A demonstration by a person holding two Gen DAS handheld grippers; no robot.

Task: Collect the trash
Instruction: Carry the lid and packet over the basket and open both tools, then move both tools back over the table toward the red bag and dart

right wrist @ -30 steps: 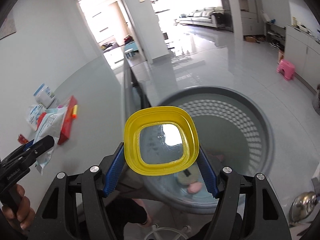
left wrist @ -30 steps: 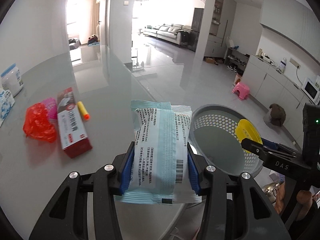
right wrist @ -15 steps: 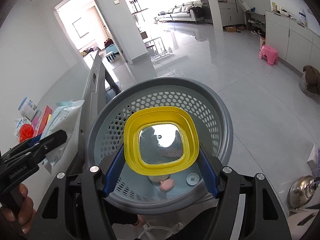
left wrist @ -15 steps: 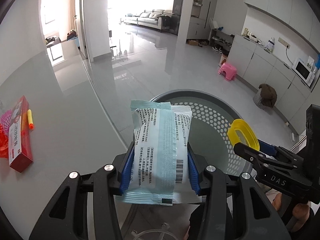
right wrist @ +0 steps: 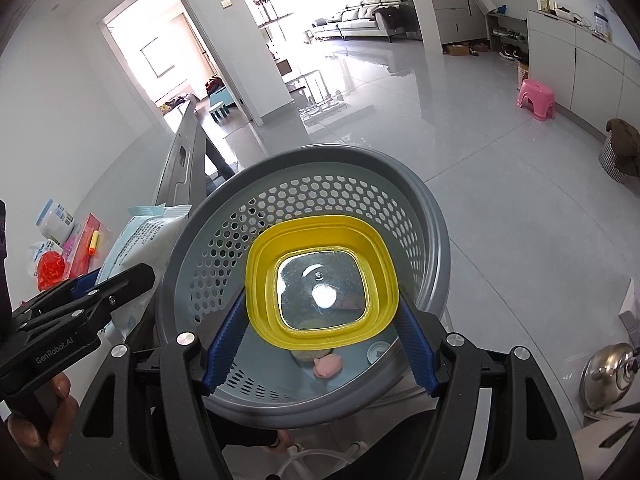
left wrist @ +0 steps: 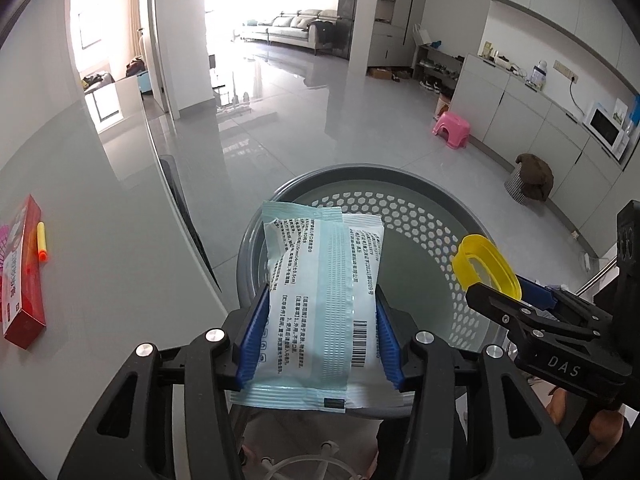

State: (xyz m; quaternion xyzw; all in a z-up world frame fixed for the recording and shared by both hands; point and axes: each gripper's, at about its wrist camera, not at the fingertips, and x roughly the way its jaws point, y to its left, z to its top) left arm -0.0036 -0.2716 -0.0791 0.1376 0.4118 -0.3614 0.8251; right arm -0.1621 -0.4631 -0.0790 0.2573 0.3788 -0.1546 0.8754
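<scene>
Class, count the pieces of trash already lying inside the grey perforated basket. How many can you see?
3: a pink lump, a pale beige piece behind it, and a small round disc to their right. The yellow square lid may hide more.

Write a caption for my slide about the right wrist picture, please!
The right claw holds a yellow lid over the grey basket, while the left claw brings a wipes packet.

Two cameras, one on each claw

Both look forward and down, close over the round grey plastic basket with holes [left wrist: 404, 216] [right wrist: 434, 240]. Each sees the other claw and the shiny floor.
</scene>
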